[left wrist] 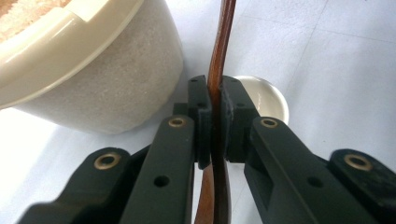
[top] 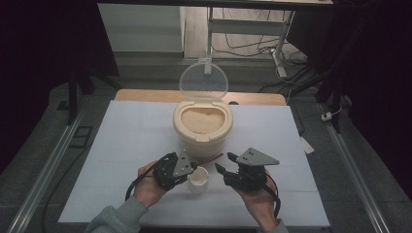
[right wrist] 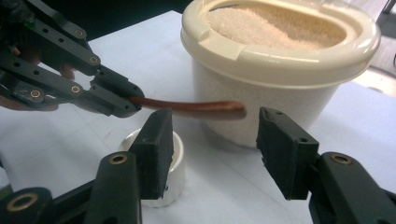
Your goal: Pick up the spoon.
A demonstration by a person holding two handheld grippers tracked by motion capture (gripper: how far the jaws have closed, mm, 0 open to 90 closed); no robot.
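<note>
A cream tub of pale grain stands mid-table with its clear lid tipped up behind it. In front of it sits a small white cup. My left gripper is shut on a slim brown wooden stick that reaches right, level above the cup. In the left gripper view the pads pinch the stick edge-on, with the cup beyond. My right gripper stands open just right of the stick's free end. In the right gripper view the stick lies beyond my open jaws, untouched.
A white sheet covers the table, with bare room to the left and right of the tub. The tub stands close behind the stick's tip. Metal rails run along both sides of the table, and cables lie on the floor behind.
</note>
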